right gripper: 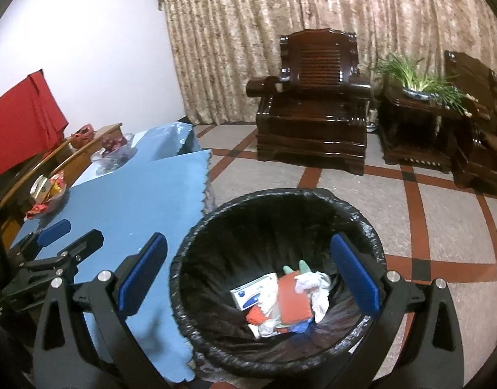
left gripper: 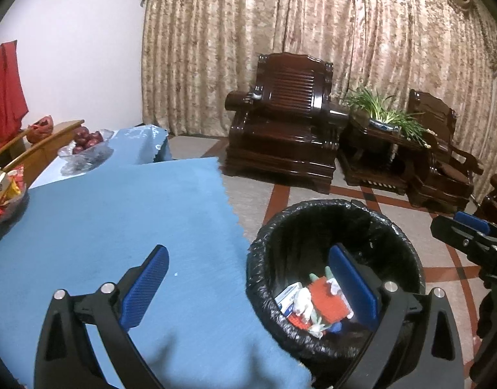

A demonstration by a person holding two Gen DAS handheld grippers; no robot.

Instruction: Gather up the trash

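A blue cloth is covering the tabletop on the left of the scene, its scalloped edge hanging toward a tiled floor crossed by red bands. At the far left of the tabletop a glass bowl of red fruit and a dish of wrapped snacks are sitting, with a red cloth draped behind them. A patterned beige curtain is filling the far wall, and a dark wooden armchair is standing before it beside a potted green plant.

A bin lined with a black bag is standing on the floor just beside the tabletop's near right corner. The trash is lying at its bottom: a white and blue box, a red packet, crumpled white paper.

The left gripper is hanging with jaws spread wide and empty, one finger over the cloth, the other over the bin. The right gripper is hovering above the bin's mouth, jaws equally wide, gripping nothing.
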